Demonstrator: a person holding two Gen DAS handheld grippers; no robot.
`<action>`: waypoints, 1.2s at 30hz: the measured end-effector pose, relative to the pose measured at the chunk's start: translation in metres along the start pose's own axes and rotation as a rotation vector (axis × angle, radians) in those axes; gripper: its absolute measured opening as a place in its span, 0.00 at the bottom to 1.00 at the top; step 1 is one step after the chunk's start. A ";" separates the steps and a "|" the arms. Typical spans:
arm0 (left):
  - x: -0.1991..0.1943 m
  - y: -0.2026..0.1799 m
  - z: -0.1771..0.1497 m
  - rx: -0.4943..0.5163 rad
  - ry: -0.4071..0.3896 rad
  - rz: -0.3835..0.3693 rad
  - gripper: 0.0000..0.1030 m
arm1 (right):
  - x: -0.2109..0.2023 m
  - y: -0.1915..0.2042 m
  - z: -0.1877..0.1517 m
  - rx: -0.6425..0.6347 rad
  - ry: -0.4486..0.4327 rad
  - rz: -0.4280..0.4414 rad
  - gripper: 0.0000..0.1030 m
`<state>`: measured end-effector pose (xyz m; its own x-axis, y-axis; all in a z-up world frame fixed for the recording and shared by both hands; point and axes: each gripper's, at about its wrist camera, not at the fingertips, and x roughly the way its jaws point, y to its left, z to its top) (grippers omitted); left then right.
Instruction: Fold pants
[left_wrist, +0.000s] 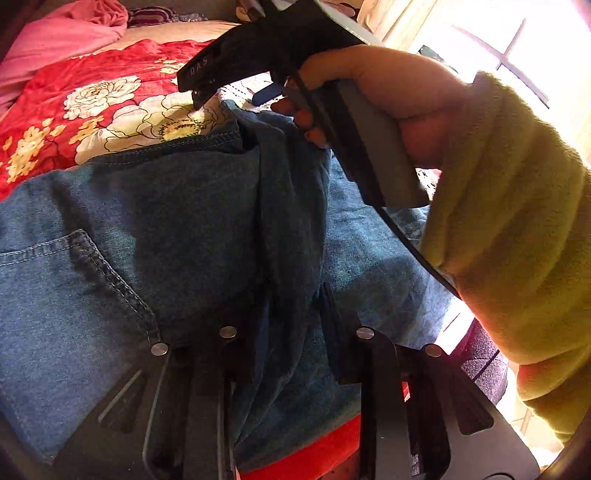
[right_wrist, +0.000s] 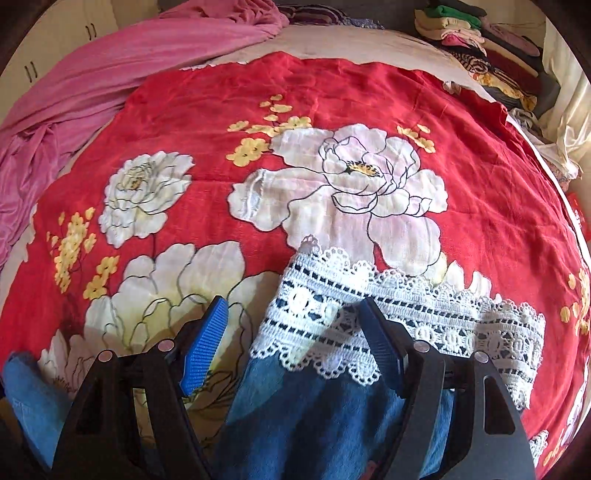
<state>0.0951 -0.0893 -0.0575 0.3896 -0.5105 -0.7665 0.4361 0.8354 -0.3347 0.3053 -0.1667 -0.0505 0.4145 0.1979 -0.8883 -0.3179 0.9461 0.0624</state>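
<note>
We see denim pants (left_wrist: 184, 229) with a lace hem (right_wrist: 402, 317) on the floral bedspread (right_wrist: 221, 107), near its front edge. Left gripper (left_wrist: 291, 325) clamped on a denim fold. Right gripper (right_wrist: 291, 339) jaws apart over the hem.

One pair of denim pants (left_wrist: 192, 221), two claws, one floral bedspread (right_wrist: 221, 110), one pink sheet (right_wrist: 92, 74).
</note>
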 end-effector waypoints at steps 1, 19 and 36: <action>0.000 0.001 0.000 -0.003 -0.001 -0.005 0.18 | 0.000 -0.003 0.000 -0.008 -0.015 0.001 0.36; -0.026 0.006 0.001 0.055 -0.090 0.035 0.08 | -0.195 -0.147 -0.171 0.525 -0.391 0.174 0.09; -0.011 -0.022 -0.013 0.156 -0.078 0.073 0.14 | -0.181 -0.163 -0.293 0.687 -0.241 0.220 0.19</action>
<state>0.0706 -0.0997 -0.0485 0.4841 -0.4689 -0.7387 0.5222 0.8323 -0.1861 0.0320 -0.4321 -0.0331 0.6028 0.3766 -0.7034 0.1549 0.8096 0.5661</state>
